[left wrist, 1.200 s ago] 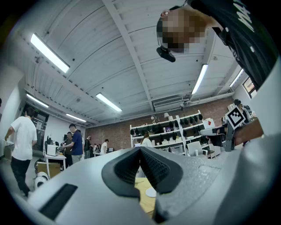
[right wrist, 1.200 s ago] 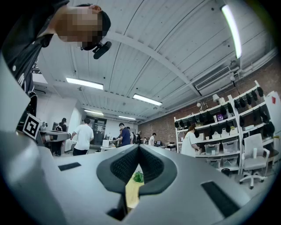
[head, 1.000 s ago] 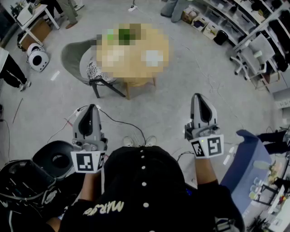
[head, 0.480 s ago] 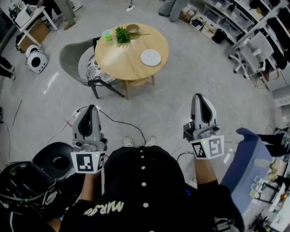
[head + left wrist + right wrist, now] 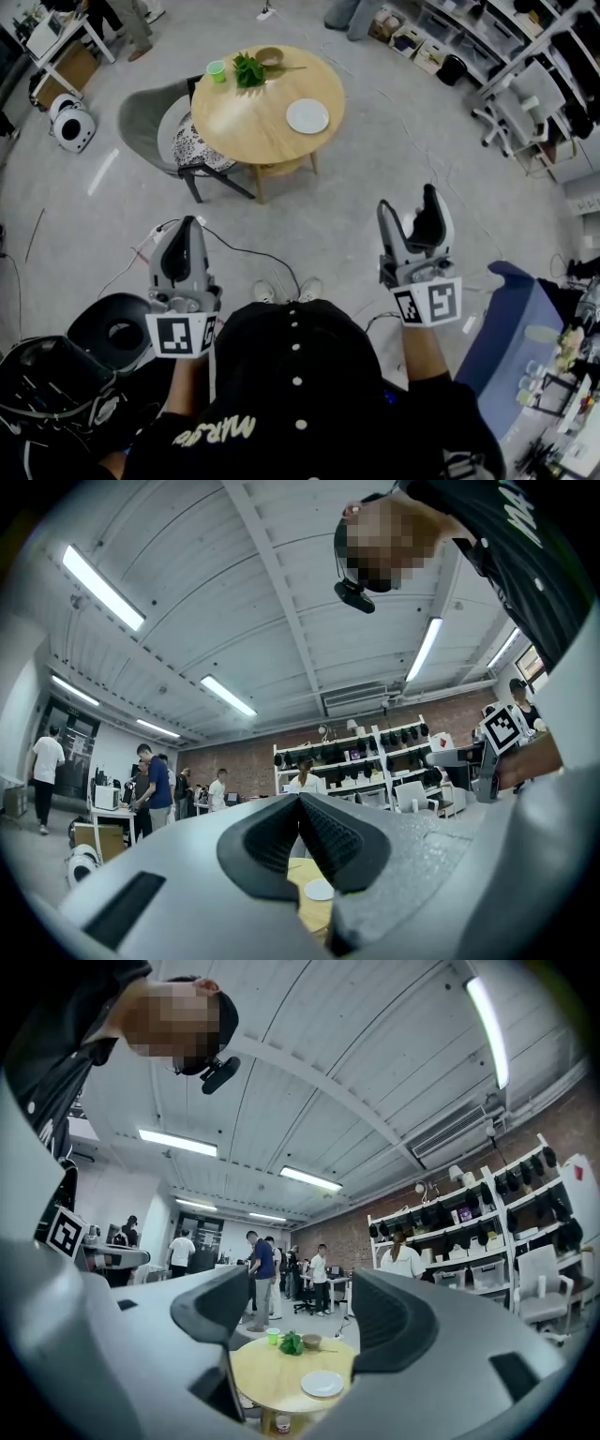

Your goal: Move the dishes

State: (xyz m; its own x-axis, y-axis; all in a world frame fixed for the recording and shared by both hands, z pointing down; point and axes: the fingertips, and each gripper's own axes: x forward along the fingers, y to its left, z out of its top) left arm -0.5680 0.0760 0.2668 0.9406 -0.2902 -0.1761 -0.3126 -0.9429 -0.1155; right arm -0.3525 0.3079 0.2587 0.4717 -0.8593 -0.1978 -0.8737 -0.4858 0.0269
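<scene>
A round wooden table [image 5: 262,117] stands several steps ahead on the floor. On it lie a white plate [image 5: 307,116], a brown bowl [image 5: 269,56], a green cup [image 5: 217,71] and a small green plant [image 5: 247,70]. My left gripper [image 5: 187,225] is shut and empty, held low near my body. To its right, my right gripper [image 5: 408,199] is open and empty and points towards the table. Between its jaws the right gripper view frames the table [image 5: 267,1377], plate [image 5: 322,1384], cup [image 5: 273,1336] and bowl [image 5: 311,1341]. The left gripper view shows a sliver of the plate [image 5: 320,890].
A grey chair [image 5: 150,122] with a patterned cushion stands at the table's left. Shelving [image 5: 525,56] lines the right side, with a blue seat [image 5: 511,323] near my right. A black round case [image 5: 120,330] and cables [image 5: 248,255] lie near my feet. People [image 5: 263,1279] stand beyond.
My right gripper has opened its jaws and lifted a little forward. My left gripper has stayed shut and still.
</scene>
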